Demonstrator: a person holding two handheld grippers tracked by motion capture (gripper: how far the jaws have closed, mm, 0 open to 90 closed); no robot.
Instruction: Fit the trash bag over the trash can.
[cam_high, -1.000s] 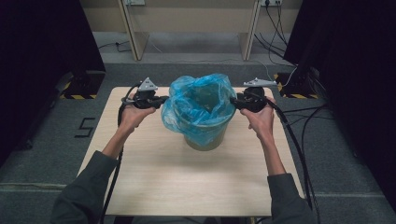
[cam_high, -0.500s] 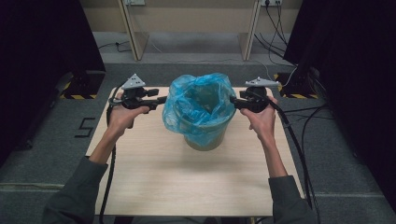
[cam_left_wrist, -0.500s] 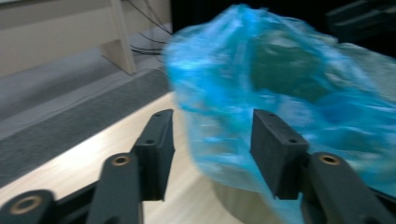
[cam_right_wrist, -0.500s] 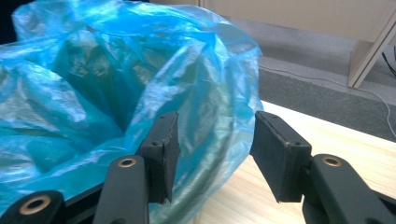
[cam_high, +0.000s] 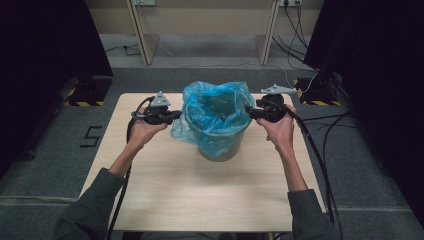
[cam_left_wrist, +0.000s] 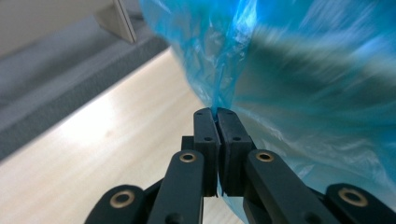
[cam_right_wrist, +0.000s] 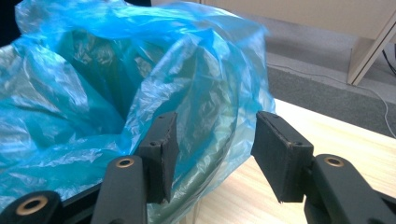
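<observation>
Thin, crinkled, translucent blue bag (cam_high: 212, 117) lining a round dark-green bin (cam_high: 220, 150) at the centre of a pale wood-grain table (cam_high: 200, 200); film billows loosely over the rim. Left gripper (cam_left_wrist: 215, 112): flat black jaws have just been closing and now meet, pinching a pleat of the film at the bag's left side. Right gripper (cam_right_wrist: 212, 140): blocky matte jaws stand apart, straddling the film-draped rim at the bag's right side; whether the pads press on it cannot be told.
</observation>
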